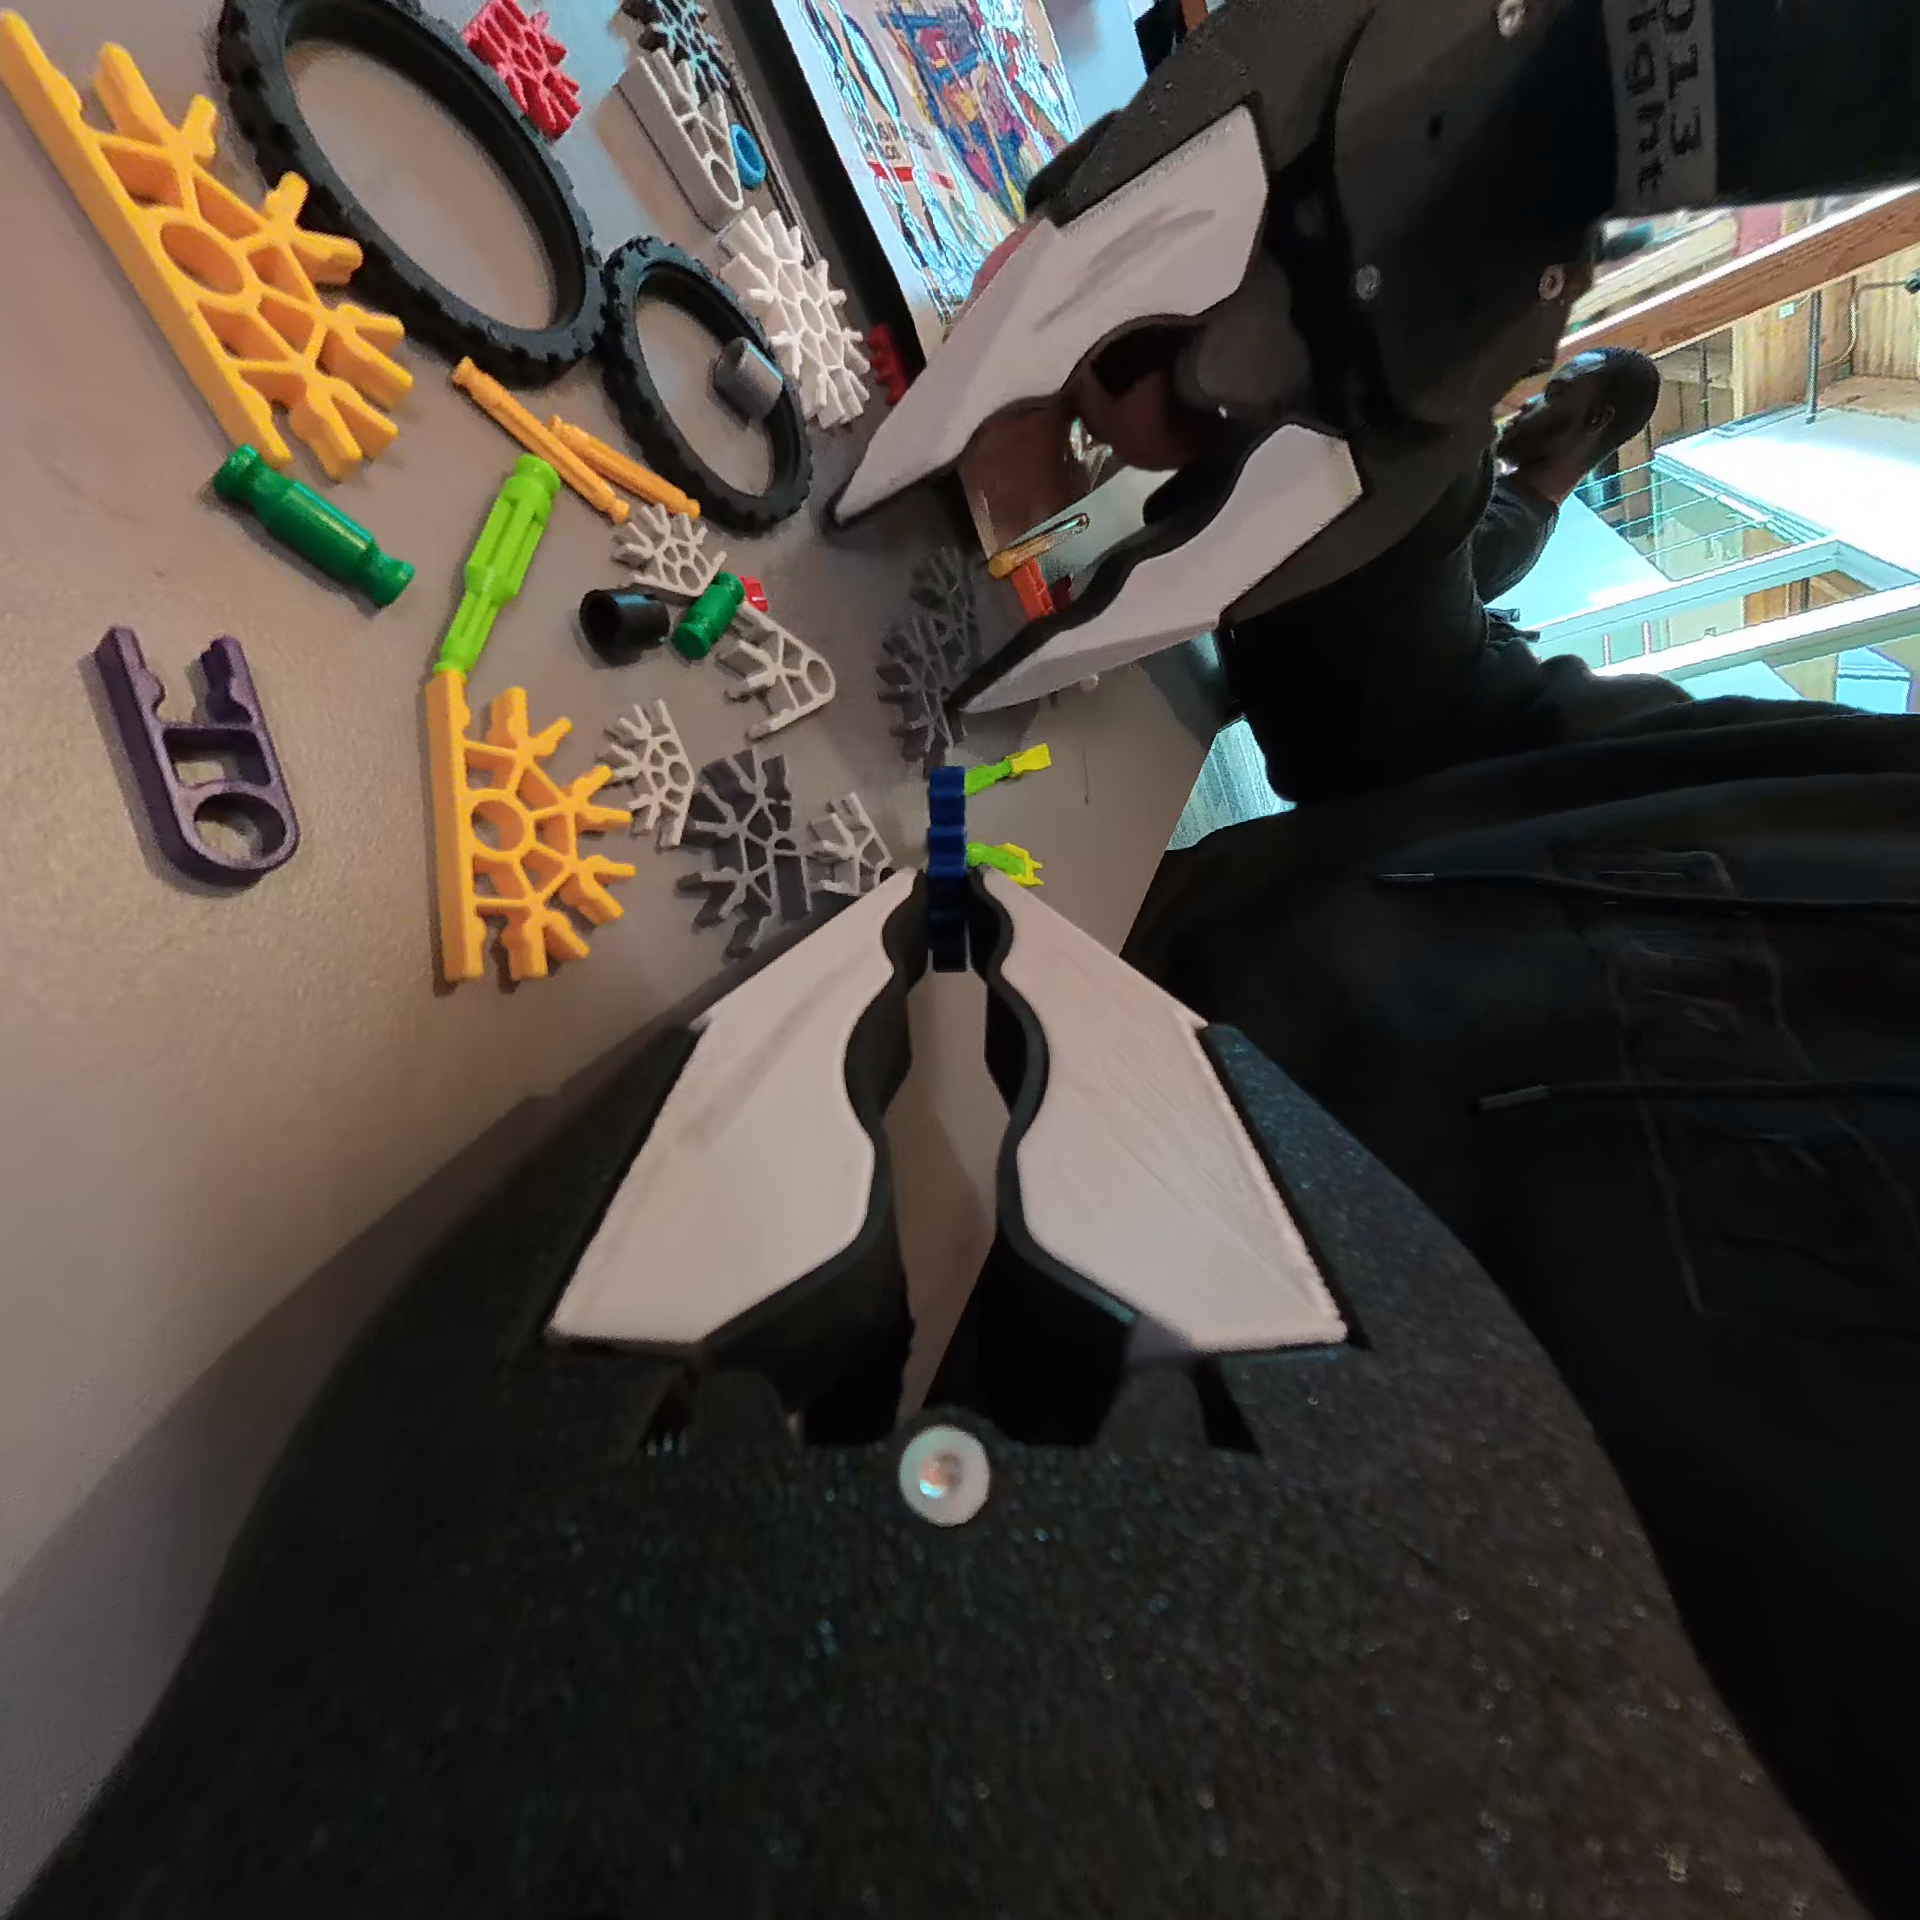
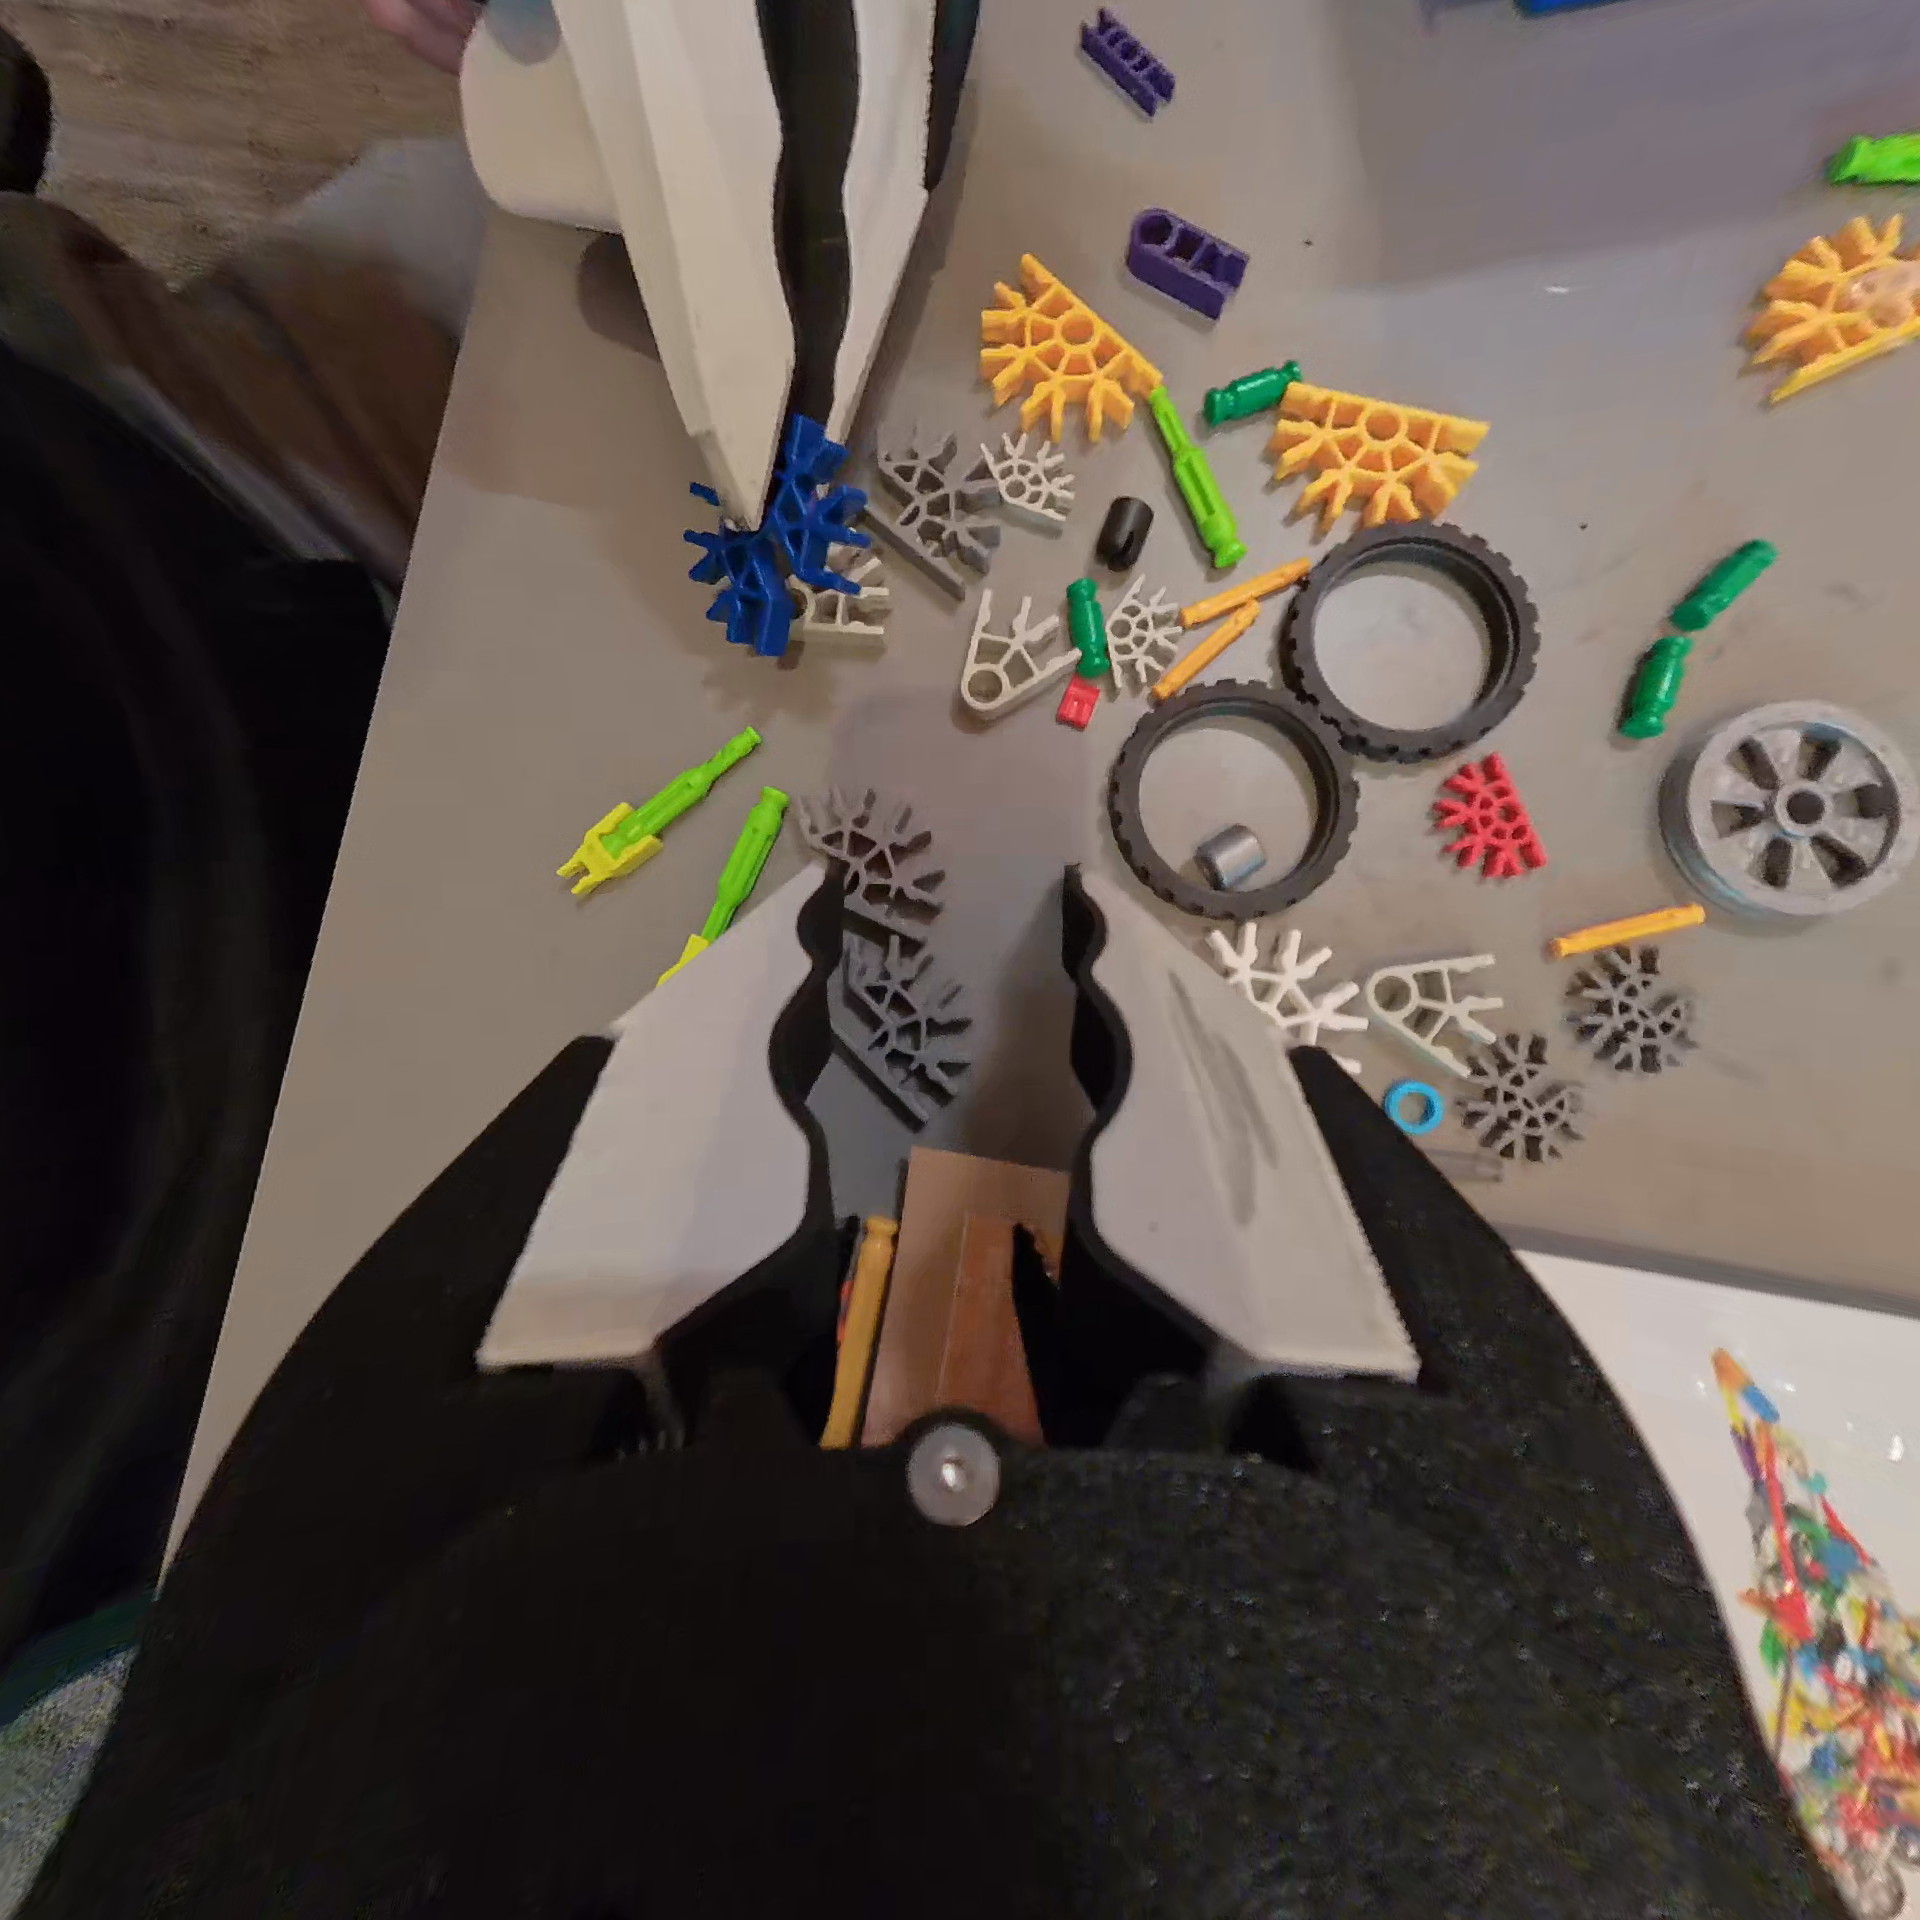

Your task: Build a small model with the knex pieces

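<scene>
Left gripper (image 1: 945, 894): jaws nearly shut, clamped on the blue connector (image 1: 945, 831), which stands edge-on in the tips; most of it juts out past them.
Blue connector, from the right wrist view (image 2: 779, 540): a snowflake shape held at the tips of the left gripper (image 2: 769, 488), over the near edge of the grey table (image 2: 520, 623).
Contact below the blue piece: it overlaps a light grey connector (image 2: 847, 613); whether it rests on it or hangs clear cannot be told.
Right gripper (image 2: 945, 894): jaws wide apart, nothing held.
Between the right jaws: two dark grey connectors (image 2: 894, 997) lie on the table close to the left finger; touching or not cannot be told.
Outside the right jaws, left: two lime rods (image 2: 675, 800), one running partly under the finger.
Outside the right jaws, right: a black tyre (image 2: 1231, 800) with a small grey spacer (image 2: 1226, 857) inside it, near the fingertip but apart.
Spacing: the two grippers stand well apart; the right gripper (image 1: 904, 613) shows beyond the left gripper's tips.
Hidden: the clamped part of the blue connector; whether it is one piece or two joined is unclear.
Behind the right fingers: a brown box-like object (image 2: 977, 1299) and a yellow rod (image 2: 862, 1330), both largely covered.
Cut off: a printed sheet (image 2: 1818, 1610) at the frame edge.
</scene>
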`<move>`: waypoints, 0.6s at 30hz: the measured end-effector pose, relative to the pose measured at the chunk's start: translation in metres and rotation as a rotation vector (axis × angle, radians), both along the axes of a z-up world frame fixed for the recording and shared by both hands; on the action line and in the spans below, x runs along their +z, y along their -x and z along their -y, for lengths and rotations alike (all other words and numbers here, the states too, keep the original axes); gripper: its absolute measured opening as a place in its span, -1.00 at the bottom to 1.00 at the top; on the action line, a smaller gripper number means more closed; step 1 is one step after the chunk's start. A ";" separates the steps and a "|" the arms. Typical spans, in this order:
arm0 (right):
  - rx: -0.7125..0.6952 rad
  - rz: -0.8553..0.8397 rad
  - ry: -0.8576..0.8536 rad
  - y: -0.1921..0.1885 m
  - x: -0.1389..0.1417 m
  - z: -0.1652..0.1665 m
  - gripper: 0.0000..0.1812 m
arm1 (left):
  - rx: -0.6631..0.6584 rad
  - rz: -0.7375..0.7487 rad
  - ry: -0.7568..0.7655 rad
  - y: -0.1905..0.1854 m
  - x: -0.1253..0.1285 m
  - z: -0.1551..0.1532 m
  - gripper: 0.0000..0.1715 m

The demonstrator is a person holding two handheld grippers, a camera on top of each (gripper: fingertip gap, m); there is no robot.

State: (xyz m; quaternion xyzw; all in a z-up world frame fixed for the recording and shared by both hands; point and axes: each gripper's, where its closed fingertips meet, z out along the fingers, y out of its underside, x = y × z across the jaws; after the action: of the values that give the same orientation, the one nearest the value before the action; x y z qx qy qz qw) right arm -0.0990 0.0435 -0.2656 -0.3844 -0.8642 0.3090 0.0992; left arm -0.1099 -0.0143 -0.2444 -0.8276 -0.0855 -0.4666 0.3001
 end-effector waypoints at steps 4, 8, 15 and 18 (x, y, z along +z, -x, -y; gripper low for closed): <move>0.114 0.001 0.011 -0.003 0.003 0.005 -0.59 | 0.004 0.006 -0.004 0.001 0.001 0.000 -0.96; 0.205 0.000 0.016 -0.007 0.008 0.008 -0.59 | -0.005 0.014 -0.001 0.000 0.001 0.001 -0.95; 0.249 0.032 -0.004 -0.005 -0.001 0.011 -0.79 | -0.021 0.018 0.011 -0.002 0.000 0.001 -0.95; 0.240 -0.002 0.000 -0.004 -0.001 0.012 -0.80 | -0.019 0.016 0.010 -0.002 0.000 0.001 -0.96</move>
State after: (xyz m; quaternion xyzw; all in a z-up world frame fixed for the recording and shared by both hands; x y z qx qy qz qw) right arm -0.0949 0.0313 -0.2669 -0.2778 -0.9041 0.3188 0.0624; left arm -0.1077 -0.0153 -0.2449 -0.8260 -0.0826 -0.4756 0.2909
